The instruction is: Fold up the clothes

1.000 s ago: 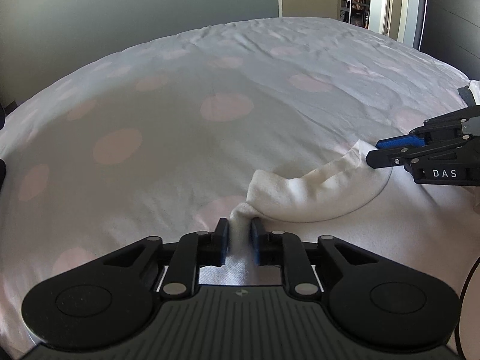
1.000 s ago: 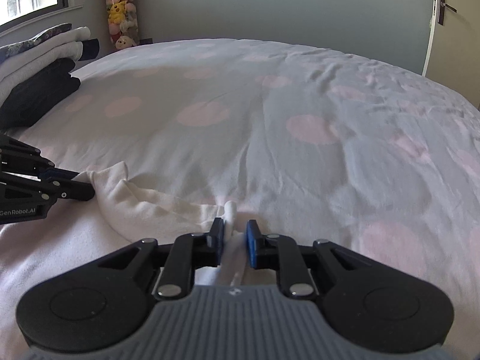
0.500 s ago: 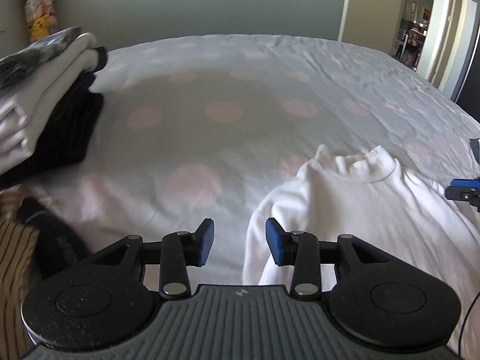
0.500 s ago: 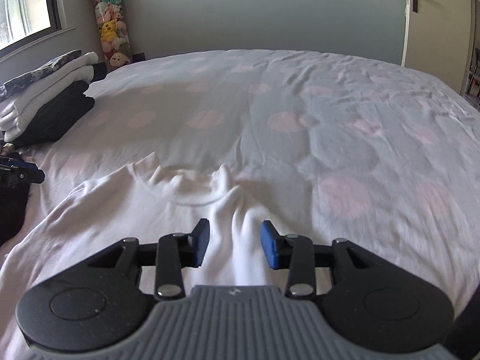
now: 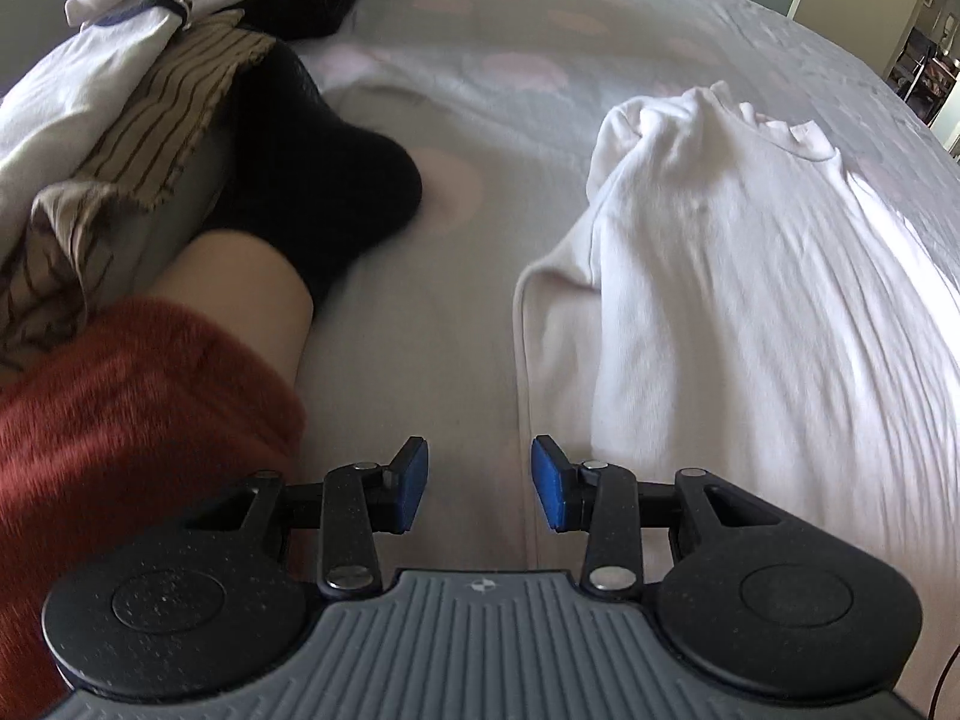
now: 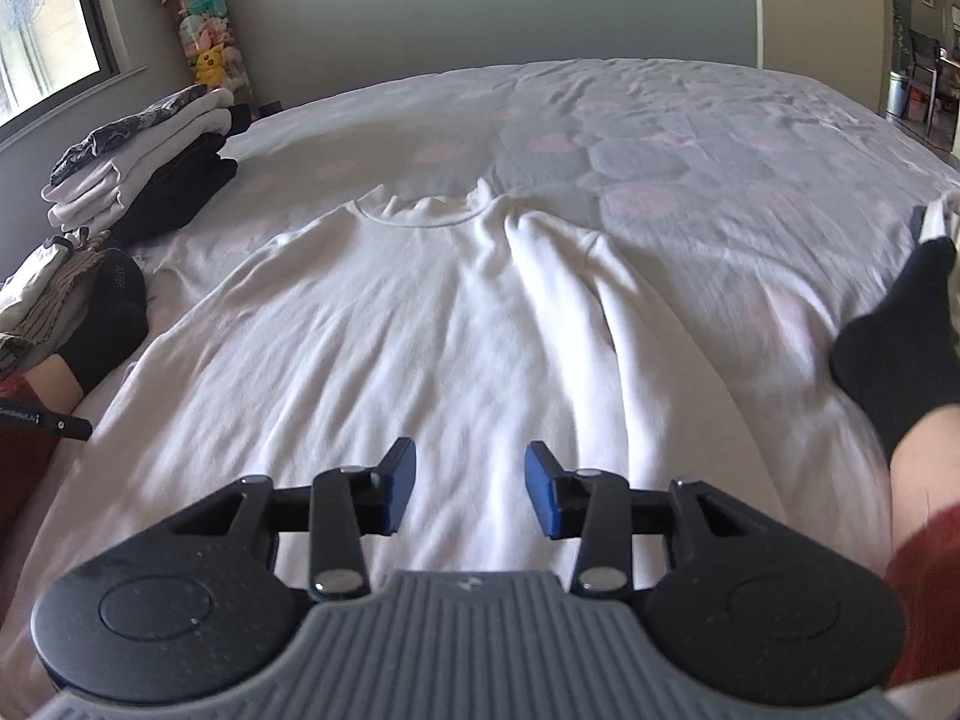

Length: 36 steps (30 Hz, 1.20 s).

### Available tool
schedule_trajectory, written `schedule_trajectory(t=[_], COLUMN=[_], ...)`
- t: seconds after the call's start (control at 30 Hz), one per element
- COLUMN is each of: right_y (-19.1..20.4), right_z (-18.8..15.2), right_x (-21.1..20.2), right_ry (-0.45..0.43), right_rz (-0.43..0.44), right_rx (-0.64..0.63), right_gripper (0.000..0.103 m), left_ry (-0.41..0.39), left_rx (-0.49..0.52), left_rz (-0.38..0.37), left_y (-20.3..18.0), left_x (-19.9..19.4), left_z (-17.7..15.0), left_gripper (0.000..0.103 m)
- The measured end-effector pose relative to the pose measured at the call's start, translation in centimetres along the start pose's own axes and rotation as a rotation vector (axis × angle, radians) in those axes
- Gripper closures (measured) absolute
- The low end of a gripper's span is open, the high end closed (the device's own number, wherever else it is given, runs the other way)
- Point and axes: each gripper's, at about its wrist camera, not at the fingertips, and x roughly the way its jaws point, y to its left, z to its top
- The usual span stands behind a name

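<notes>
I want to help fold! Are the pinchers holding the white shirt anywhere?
No. The left gripper and right gripper hold nothing; the right's jaws are opening. The white shirt lies loose.

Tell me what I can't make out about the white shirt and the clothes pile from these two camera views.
- White shirt: its hem, right wrist view, hidden behind the right gripper, whose open jaws are widening with nothing between them.
- Shirt's far side, left wrist view: cut off by the right edge.
- Folded stack: garment types too small to tell.
- Unfolded pile, left wrist view: partly cropped.
</notes>
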Motion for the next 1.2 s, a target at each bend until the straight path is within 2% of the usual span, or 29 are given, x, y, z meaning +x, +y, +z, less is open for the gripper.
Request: schedule_trajectory(t=[0.07, 0.2, 0.43, 0.47, 0.6, 0.63, 0.77, 1.0, 1.2], right_y=[0.0, 0.1, 0.8, 0.9, 1.7, 1.9, 2.2, 2.4, 2.4], right_z=[-1.5, -3.2, -4.9, -5.0, -5.5, -5.6, -5.9, -6.2, -6.1], right_x=[-0.4, -0.3, 1.1, 1.2, 1.4, 1.4, 1.3, 1.0, 1.1], right_ry=[-0.005, 0.018, 0.065, 0.062, 0.049, 0.044, 0.029, 0.016, 0.014], right_rz=[-0.023, 0.007, -0.043, -0.045, -0.066, -0.073, -0.089, -0.109, -0.112], right_rx=[0.011, 0.042, -0.042, -0.049, -0.104, -0.118, -0.13, -0.128, -0.123], right_gripper=[0.059, 0.056, 0.053, 0.052, 0.047, 0.047, 0.046, 0.046, 0.046], left_ry=[-0.023, -0.072, -0.128, -0.136, -0.159, -0.165, -0.218, -0.373, -0.582], left_rx=[-0.017, -0.053, -0.064, -0.058, -0.027, -0.016, -0.004, -0.118, -0.083], left_rz=[-0.021, -0.038, -0.028, -0.022, -0.034, -0.034, -0.027, 0.072, 0.2], left_y=[0.0, -0.6, -1.7, -1.8, -2.8, -3.1, -3.1, -0.8, -2.0], left_x=[-0.2, -0.6, -1.1, -1.1, -1.6, -1.7, -2.5, -4.7, -6.9], left_z=[-1.5, -3.1, -4.4, -4.5, -4.7, -4.7, -4.8, -3.9, -2.6], left_gripper=[0.056, 0.056, 0.057, 0.059, 0.092, 0.097, 0.099, 0.099, 0.099])
